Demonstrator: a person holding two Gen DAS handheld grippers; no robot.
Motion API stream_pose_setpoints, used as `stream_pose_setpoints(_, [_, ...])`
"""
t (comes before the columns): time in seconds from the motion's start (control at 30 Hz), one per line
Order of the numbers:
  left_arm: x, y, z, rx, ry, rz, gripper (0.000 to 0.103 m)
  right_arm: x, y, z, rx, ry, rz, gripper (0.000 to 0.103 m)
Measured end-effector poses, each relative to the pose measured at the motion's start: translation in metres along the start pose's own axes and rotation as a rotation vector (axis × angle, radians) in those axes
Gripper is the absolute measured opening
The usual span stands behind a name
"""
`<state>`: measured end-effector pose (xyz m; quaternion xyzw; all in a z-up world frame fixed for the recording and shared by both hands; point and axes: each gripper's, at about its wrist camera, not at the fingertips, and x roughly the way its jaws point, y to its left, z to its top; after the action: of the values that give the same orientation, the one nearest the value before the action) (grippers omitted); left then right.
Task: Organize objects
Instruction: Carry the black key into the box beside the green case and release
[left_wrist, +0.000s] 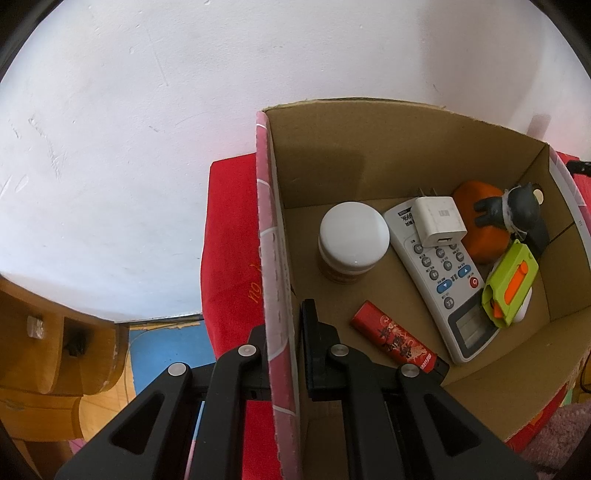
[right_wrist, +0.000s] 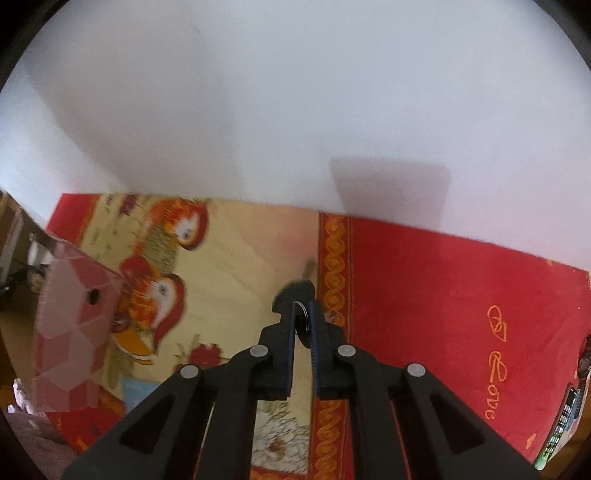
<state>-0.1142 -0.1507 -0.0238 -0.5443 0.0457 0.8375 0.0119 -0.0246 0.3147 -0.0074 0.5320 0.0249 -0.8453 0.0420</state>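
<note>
Key in my right claw, box wall in my left

Key (right_wrist: 301, 286), dark-headed with a metal ring and a pale blade pointing away from me, sits pinched in my right claw (right_wrist: 303, 314). The jaws are closed tight on the ring and head, and the key is lifted clear of the cloth (right_wrist: 424, 295); the picture is blurred, so I cannot make out its teeth. Below it runs an orange scroll border between a red field with gold lettering and a yellow panel printed with birds and flowers.

My left claw (left_wrist: 286, 325) is clamped on the left wall of the box (left_wrist: 275, 258), one finger outside and one inside. That box is brown cardboard inside, pink-patterned outside, open at the top, standing on the red cloth against a white wall (left_wrist: 147, 129).

Inside it I see a jar (left_wrist: 352, 242) with a white lid, upright near the left wall; a red lighter (left_wrist: 395, 338) lying near my inner finger; a white remote (left_wrist: 439, 280) lying diagonally, with a white charger (left_wrist: 437, 221) resting on its far end. Beyond them are an orange block (left_wrist: 478, 221), a dark figurine (left_wrist: 511, 212) leaning on it, and a green cutter (left_wrist: 511, 282) with an orange slider, overlapping the remote's near end.

From the right view the box's pink corner (right_wrist: 74, 325) stands well left of the key.
</note>
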Motion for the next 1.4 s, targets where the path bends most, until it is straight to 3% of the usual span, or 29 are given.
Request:
stream_pose_setpoints(0.3, [-0.004,0.008,-0.002,-0.01,-0.006,-0.003,0.009,-0.075,0.064,0.028,-0.069,-0.118,0.061,0.006])
stream_pose_setpoints(0.73, [-0.005,0.019,-0.006,-0.01,-0.006,-0.004,0.009,-0.147,0.202,0.045,-0.326,-0.284,0.276,0.006])
stream_pose_setpoints(0.97, [0.0,0.024,-0.007,-0.011,-0.009,-0.005,0.009,-0.12,0.239,0.028,-0.356,-0.203,0.31,0.006])
stream_pose_setpoints(1.4, [-0.003,0.031,-0.004,-0.009,-0.01,-0.004,0.009,-0.053,0.259,-0.019,-0.407,-0.029,0.161,0.006])
